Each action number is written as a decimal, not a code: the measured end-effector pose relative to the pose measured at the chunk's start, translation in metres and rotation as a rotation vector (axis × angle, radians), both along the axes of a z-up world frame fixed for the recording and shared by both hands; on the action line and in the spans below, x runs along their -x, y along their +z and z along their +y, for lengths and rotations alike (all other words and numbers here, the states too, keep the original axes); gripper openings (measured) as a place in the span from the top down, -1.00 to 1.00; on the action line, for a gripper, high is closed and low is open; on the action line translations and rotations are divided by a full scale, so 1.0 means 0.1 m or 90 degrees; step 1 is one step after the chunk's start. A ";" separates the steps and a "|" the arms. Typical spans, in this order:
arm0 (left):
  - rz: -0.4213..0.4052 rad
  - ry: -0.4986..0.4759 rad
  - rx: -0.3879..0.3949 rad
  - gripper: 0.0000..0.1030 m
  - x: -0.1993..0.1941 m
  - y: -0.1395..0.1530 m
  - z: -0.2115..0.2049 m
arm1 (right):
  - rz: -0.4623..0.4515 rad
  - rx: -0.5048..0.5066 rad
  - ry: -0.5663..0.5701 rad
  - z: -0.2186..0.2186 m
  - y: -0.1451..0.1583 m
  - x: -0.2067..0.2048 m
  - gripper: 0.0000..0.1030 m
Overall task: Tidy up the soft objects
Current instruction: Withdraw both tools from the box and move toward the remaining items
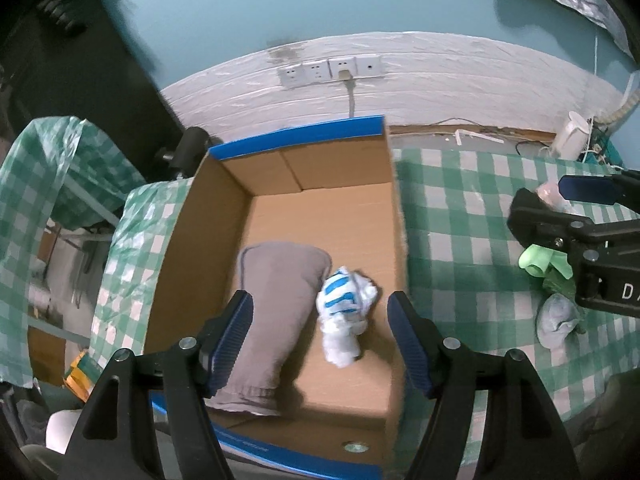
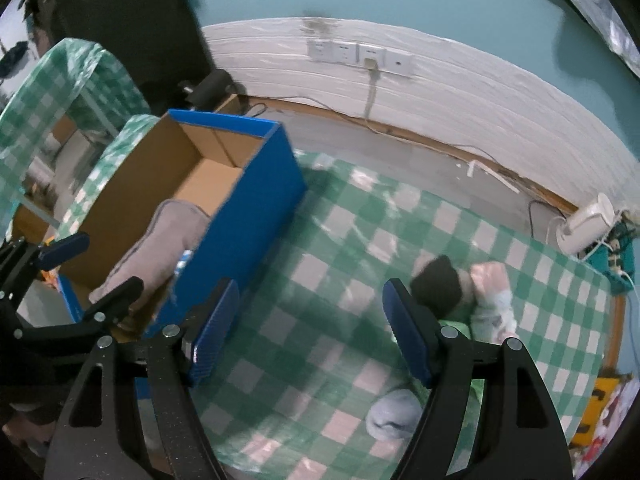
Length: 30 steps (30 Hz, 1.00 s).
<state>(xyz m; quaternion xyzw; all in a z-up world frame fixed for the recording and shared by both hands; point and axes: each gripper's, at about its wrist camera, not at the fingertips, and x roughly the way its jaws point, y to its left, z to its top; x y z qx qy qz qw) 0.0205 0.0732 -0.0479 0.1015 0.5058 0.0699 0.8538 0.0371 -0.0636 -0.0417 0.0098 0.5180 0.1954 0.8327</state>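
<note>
A cardboard box with blue outer walls stands open on the green checked tablecloth. Inside lie a folded grey cloth and a white-and-blue bundle. My left gripper hangs open over the box with nothing between its fingers; it also shows as the left gripper at the box's near end. My right gripper is open over bare tablecloth, just right of the box. To its right lie a black sock, a pink-white cloth, a green piece and a pale blue sock.
Wall sockets with a plugged cable sit behind the box. A white device and cords stand at the table's far right corner. A plastic-covered frame stands left of the table, beyond its edge.
</note>
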 end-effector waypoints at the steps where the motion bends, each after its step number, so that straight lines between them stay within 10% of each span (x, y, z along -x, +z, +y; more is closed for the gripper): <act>1: 0.001 -0.004 0.000 -0.39 -0.01 0.00 -0.04 | 0.000 0.000 -0.004 -0.05 -0.01 0.00 -0.47; 30: 0.061 -0.083 -0.006 -0.43 -0.51 -0.42 -1.04 | 0.089 0.027 -0.153 -1.51 -0.76 -0.10 -0.48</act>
